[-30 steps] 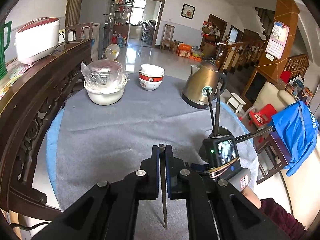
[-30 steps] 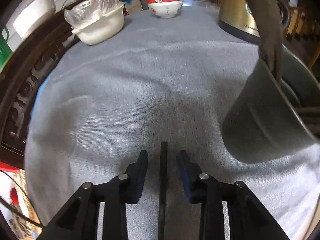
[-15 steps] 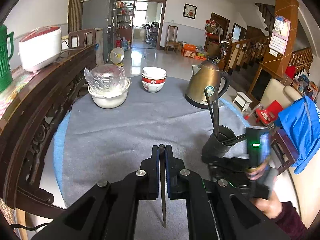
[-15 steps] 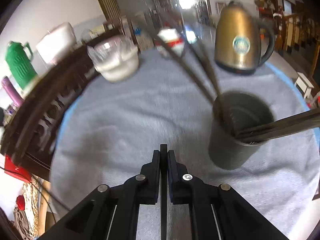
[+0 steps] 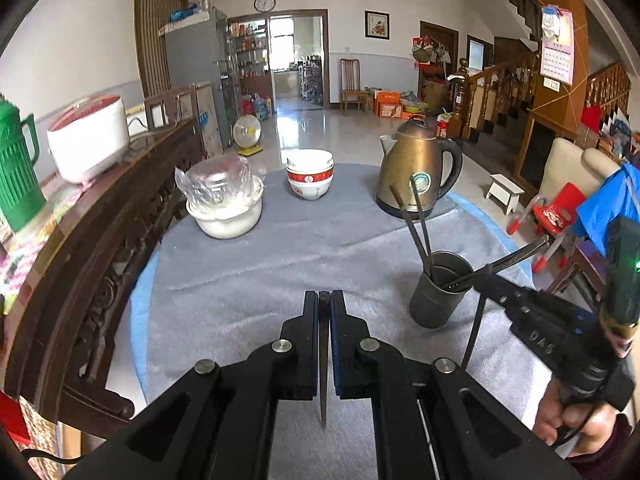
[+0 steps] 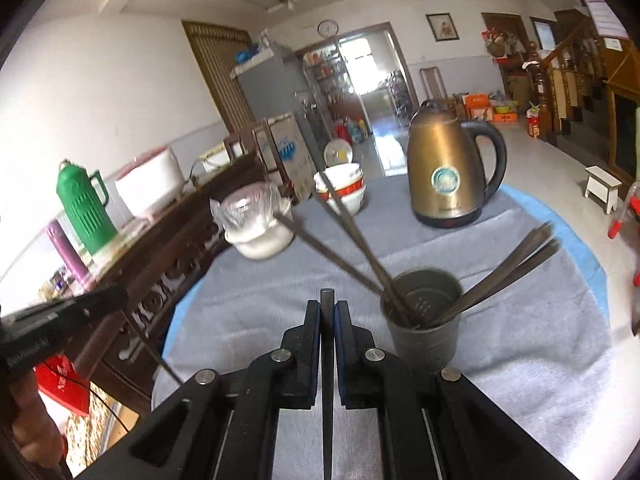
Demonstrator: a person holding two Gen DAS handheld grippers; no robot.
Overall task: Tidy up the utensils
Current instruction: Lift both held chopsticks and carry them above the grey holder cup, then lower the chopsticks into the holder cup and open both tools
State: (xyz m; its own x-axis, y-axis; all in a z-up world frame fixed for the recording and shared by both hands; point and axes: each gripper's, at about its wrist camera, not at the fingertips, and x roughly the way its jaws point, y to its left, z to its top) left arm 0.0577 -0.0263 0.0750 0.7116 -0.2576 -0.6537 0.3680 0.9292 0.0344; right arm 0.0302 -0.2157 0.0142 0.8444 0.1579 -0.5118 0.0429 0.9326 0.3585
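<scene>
A dark grey utensil cup (image 5: 438, 290) (image 6: 424, 320) stands on the grey cloth and holds several dark chopsticks (image 6: 352, 240) that lean out left and right. My left gripper (image 5: 324, 300) is shut on a single dark chopstick (image 5: 323, 376), held above the cloth left of the cup. My right gripper (image 6: 327, 310) is shut on another dark chopstick (image 6: 327, 360), raised above the cloth just left of the cup. The right gripper also shows in the left wrist view (image 5: 476, 280), near the cup's rim.
A brass kettle (image 5: 418, 172) stands behind the cup. Stacked red and white bowls (image 5: 310, 178) and a white bowl with a plastic-wrapped lid (image 5: 224, 208) sit at the back. A carved wooden sideboard (image 5: 100, 248) with a rice cooker (image 5: 86, 140) runs along the left.
My right gripper closed on the chopstick and lifted it off the cloth, rising and tilting up beside the cup. My left gripper rose a little, still holding its chopstick.
</scene>
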